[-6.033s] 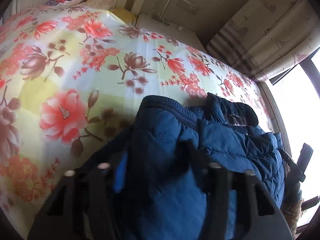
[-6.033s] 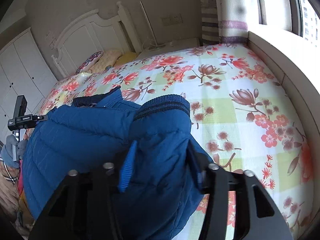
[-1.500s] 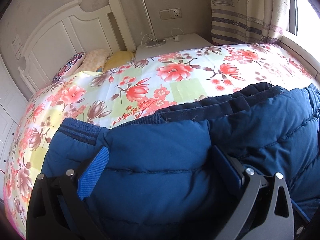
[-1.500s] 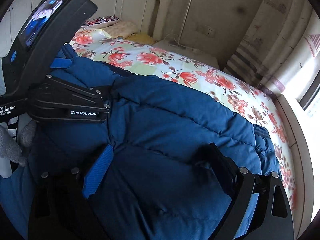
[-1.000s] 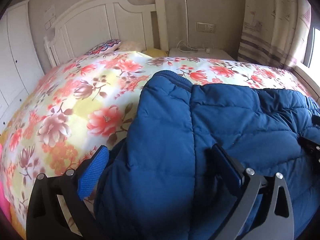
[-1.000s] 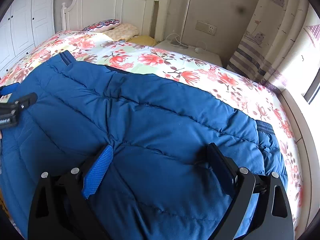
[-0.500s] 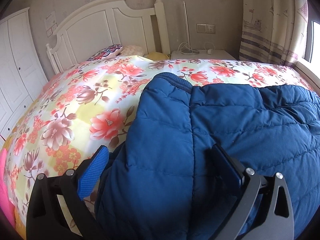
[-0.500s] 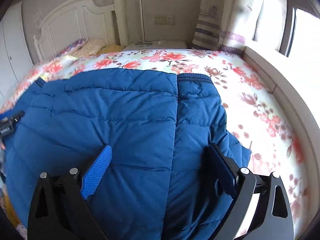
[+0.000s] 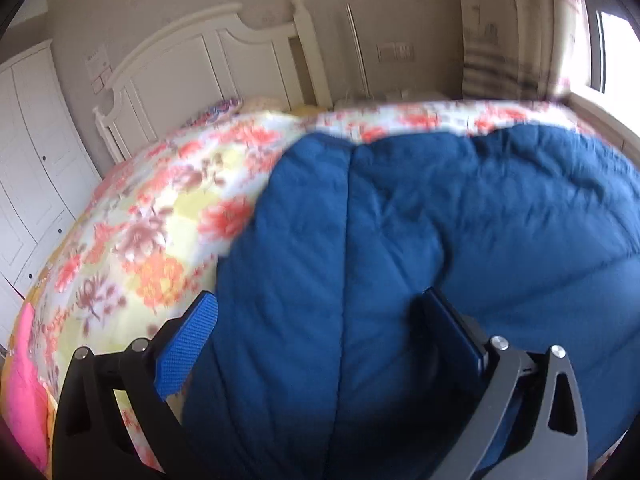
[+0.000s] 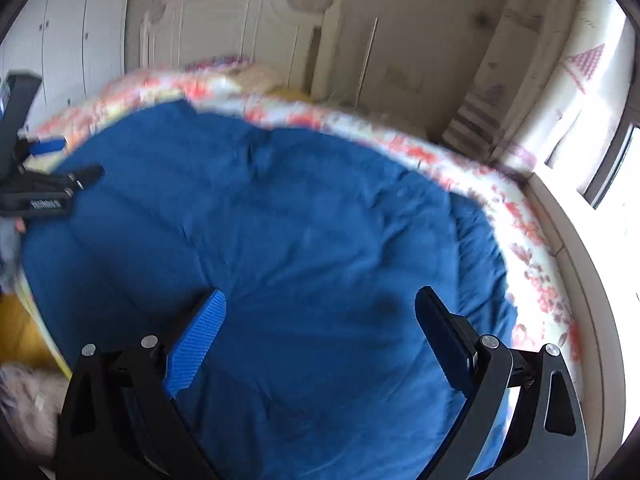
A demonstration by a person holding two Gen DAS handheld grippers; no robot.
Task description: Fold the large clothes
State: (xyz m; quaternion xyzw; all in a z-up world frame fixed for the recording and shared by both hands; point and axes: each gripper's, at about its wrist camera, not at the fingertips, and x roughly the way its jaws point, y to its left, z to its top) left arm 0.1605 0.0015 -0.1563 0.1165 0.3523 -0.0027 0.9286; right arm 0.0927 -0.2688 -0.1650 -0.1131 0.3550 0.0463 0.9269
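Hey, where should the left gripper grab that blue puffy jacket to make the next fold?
Probably the blue jacket's left edge, beside the long seam. It lies flat on the floral bedspread, so come in low from the left. The left gripper is open above it.

We see both fisheye views motion-blurred and bowed at their dark edges, daylight glaring from the window [image 10: 600,168].
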